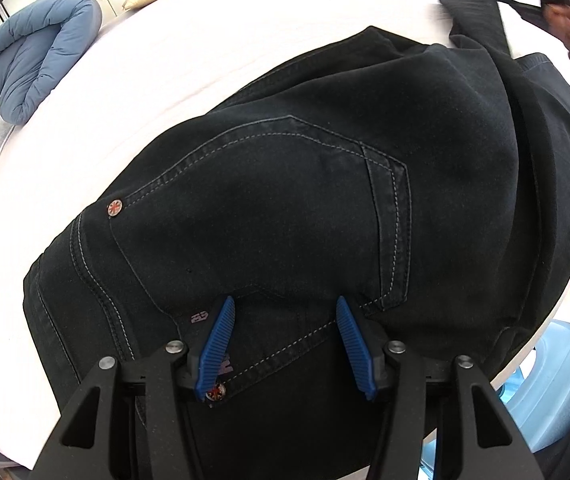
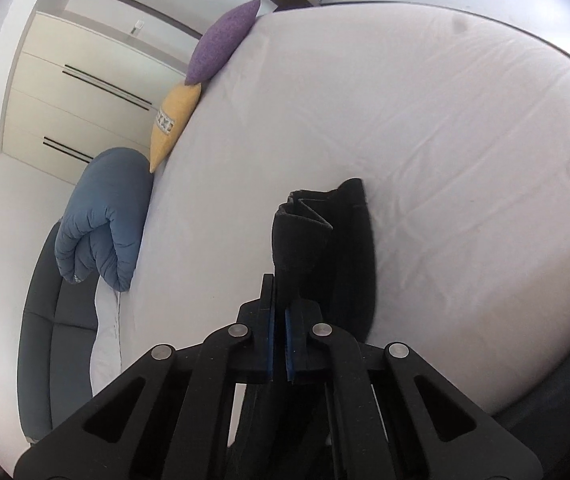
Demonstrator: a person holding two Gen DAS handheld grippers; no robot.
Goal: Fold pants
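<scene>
I see black pants [image 1: 285,200] spread on the white bed sheet [image 1: 165,60], seat side up, directly ahead of and under my left tongs [image 1: 283,344]. The left tongs stand partly apart, blue pads [image 1: 217,344] hovering over the waistband area; I cannot tell whether they touch the cloth, and they pinch nothing.

Readable marks: a small pale woven tag [image 1: 199,317] sits just left of the left pad, its characters too small to read. Two round rivets with a red star-like pattern: one [image 1: 115,208] at the pocket corner well ahead and left of the tongs, one [image 1: 216,391] at the base of the left pad.

My right tongs [image 2: 279,316] are clamped narrow on the pants' leg end [image 2: 317,236], whose bunched hems stick up just beyond the fingertips, above the sheet.

Left of the right tongs: a rolled blue quilt [image 2: 105,216], a yellow cushion [image 2: 173,128] with a patterned patch, not legible, and a purple cushion [image 2: 225,44].

A pale blue plastic container [image 1: 557,380] lies right of the left tongs, off the bed edge; contents not visible.
</scene>
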